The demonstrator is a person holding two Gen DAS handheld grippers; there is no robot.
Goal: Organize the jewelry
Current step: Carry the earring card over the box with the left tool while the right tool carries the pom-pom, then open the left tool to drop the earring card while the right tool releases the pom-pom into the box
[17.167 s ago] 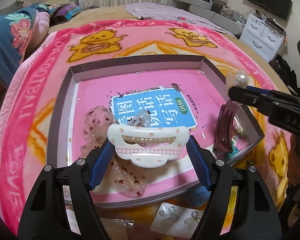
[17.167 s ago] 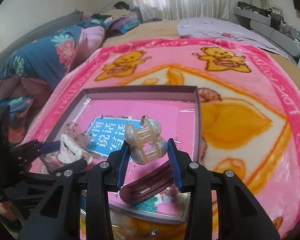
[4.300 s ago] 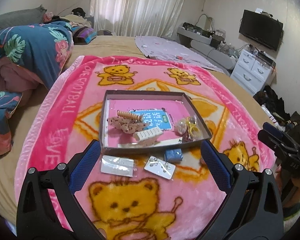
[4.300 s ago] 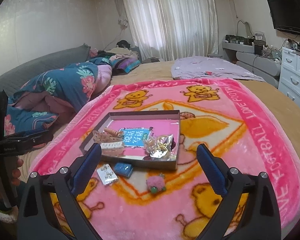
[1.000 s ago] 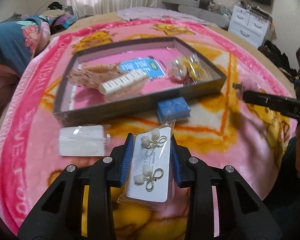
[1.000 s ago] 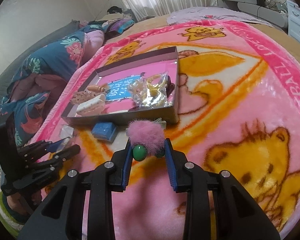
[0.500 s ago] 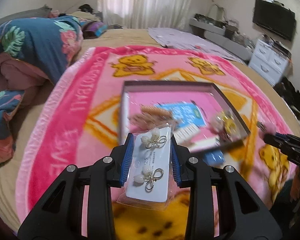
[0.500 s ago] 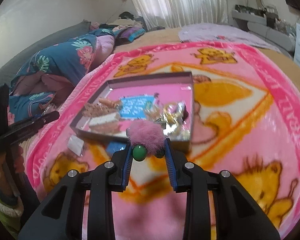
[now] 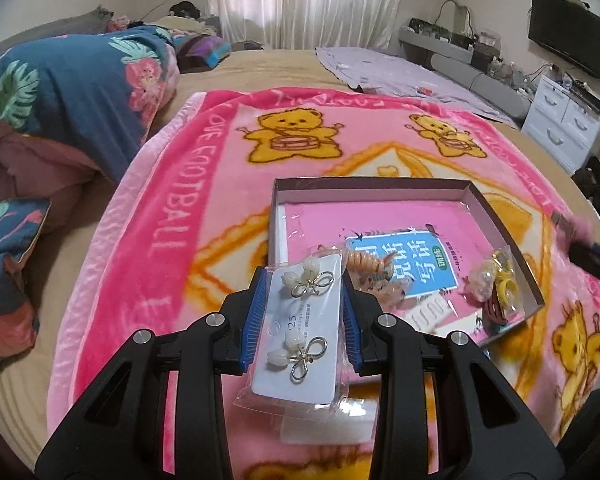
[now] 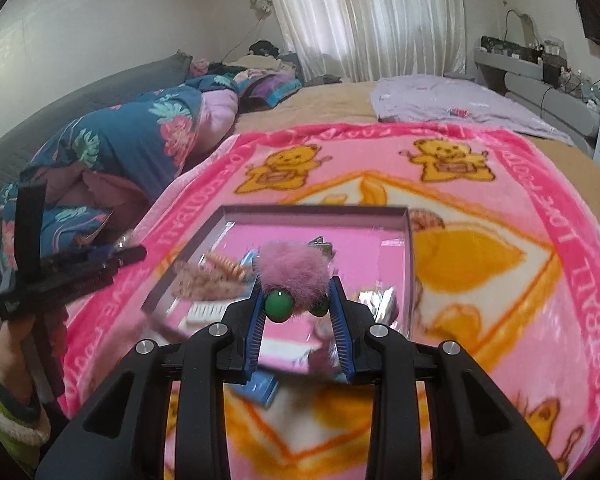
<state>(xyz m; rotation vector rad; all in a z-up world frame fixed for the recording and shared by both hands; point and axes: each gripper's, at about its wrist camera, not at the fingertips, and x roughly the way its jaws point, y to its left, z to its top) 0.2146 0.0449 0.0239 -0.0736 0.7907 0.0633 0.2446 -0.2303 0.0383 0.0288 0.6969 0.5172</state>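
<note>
While the box (image 9: 496,216) waits at twelve o'clock, the left claw (image 9: 303,316) pinches an earring card (image 9: 300,332) and the right claw (image 10: 298,318) clamps a pompom (image 10: 292,272), both raised for dropping in.

Blanket (image 9: 172,216): hot pink w/ pale pink border, yellow-orange bears, white lettering. Box (image 9: 500,216): grey-brown walls, pink floor; blue booklet (image 9: 412,256) w/ white characters at its centre. Earring card (image 9: 300,328): white, gold bow earrings w/ cream buds, betw. blue pads of the black left hand-held gripper (image 9: 303,316). Pompom (image 10: 290,270): fuzzy mauve-pink, green beads at 6 o'clock. Quilt (image 9: 60,80) at 10 o'clock: navy, teal leaves, pink flowers. Yellow hair ties (image 9: 504,276) at box's 4 o'clock.
</note>
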